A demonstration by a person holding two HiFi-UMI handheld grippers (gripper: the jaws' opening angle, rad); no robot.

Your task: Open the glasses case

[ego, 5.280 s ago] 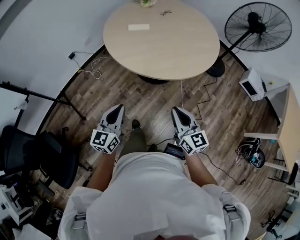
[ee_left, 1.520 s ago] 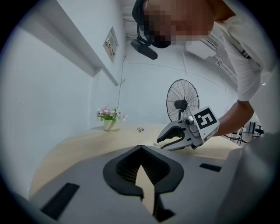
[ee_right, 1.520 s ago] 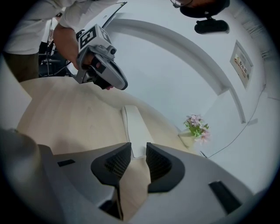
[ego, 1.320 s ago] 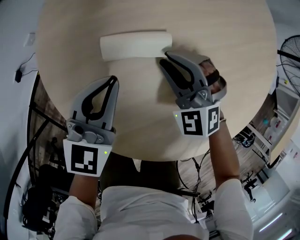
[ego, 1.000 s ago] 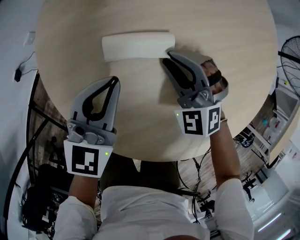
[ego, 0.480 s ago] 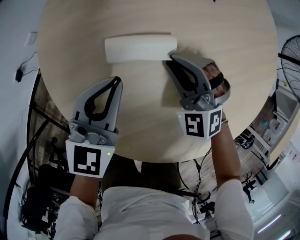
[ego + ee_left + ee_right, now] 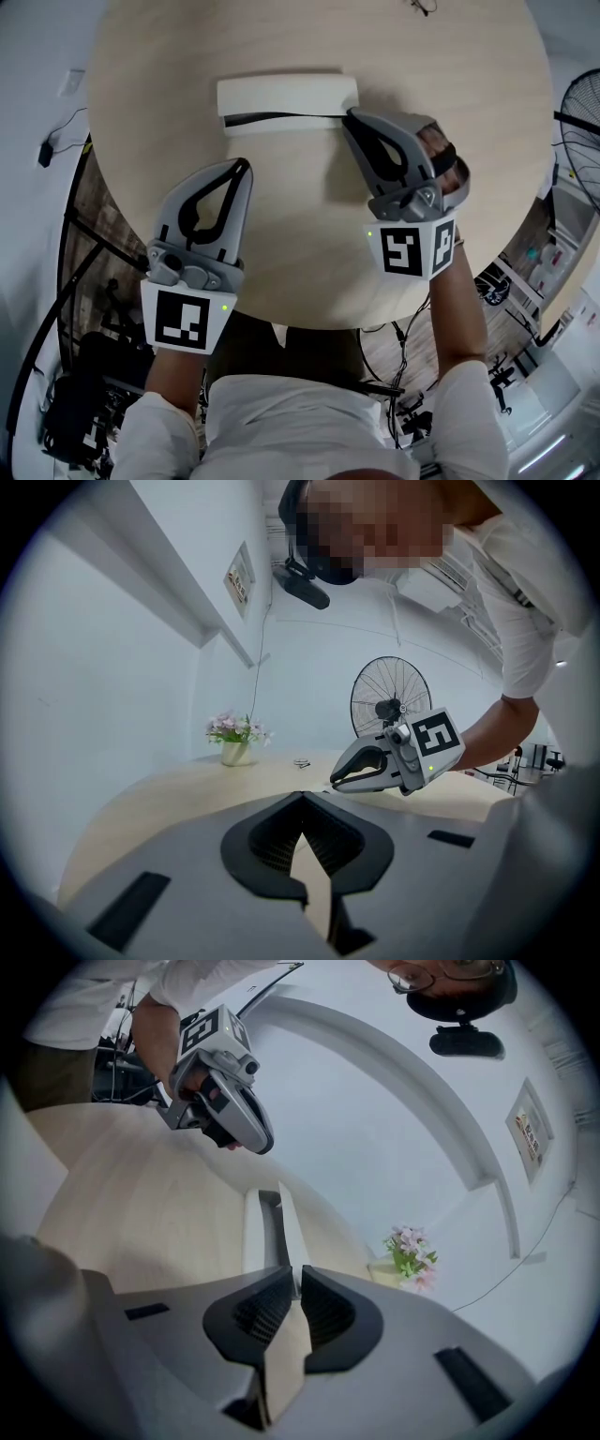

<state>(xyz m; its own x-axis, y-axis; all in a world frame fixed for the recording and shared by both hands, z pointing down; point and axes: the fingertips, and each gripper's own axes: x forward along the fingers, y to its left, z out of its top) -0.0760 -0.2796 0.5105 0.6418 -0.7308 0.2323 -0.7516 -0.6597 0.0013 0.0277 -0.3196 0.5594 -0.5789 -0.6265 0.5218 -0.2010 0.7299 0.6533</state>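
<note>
**Off-white case on pale wood**

The glasses case (image 7: 286, 94) is off-white, with a dark slit along its seam. The surface (image 7: 309, 216) is pale beige wood grain. The left hand-held gripper (image 7: 242, 169) and right hand-held gripper (image 7: 354, 116) are grey with black ribbed pads (image 7: 272, 838). Each cube (image 7: 183, 319) carries black-and-white square markers. The flowers (image 7: 236, 729) are pink, their pot (image 7: 234, 754) pale cream, and the fan (image 7: 391, 697) black.

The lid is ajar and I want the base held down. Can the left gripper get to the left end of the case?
Probably yes. Only bare table lies between the left gripper and the left end of the case. The right gripper is at the far right end, well clear.
</note>
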